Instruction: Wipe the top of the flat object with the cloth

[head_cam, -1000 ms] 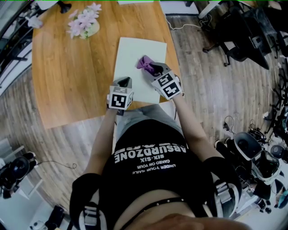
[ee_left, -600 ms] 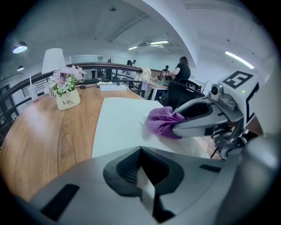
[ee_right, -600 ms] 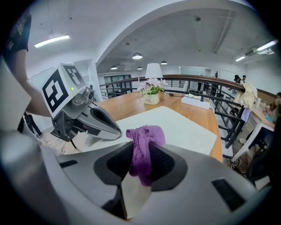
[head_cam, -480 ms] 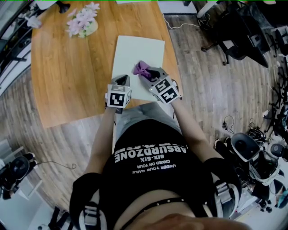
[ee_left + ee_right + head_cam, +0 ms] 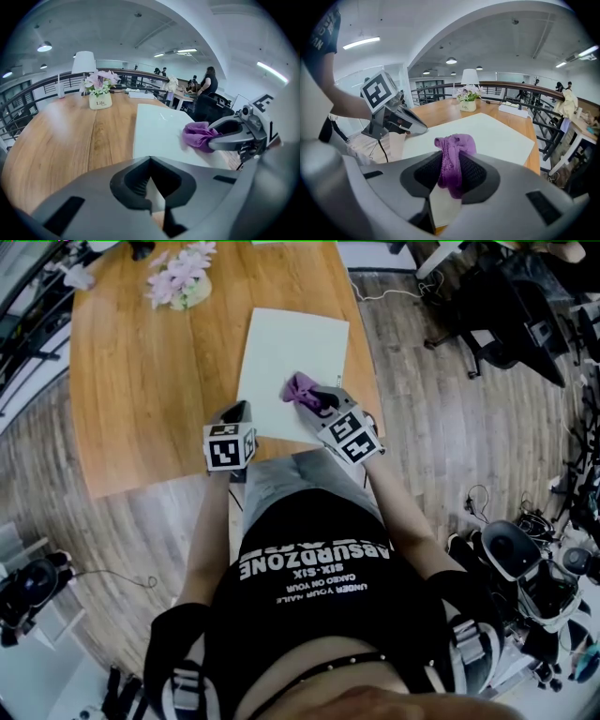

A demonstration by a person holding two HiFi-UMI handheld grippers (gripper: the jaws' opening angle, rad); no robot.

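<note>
My right gripper (image 5: pixel 449 180) is clamped on the crumpled purple cloth (image 5: pixel 454 143). The cloth lies on the near part of the pale flat rectangular sheet (image 5: pixel 292 343), on the wooden desk (image 5: pixel 141 381). My left gripper (image 5: pixel 151 199) has its jaws together and holds nothing, by the sheet's near left corner. Far across the desk, a small cream pot (image 5: pixel 100 101) holds pink flowers (image 5: pixel 101 79).

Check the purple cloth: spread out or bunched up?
Bunched up. The cloth is crumpled into a wad, pinched in the right tongs, on the flat white sheet.
</note>
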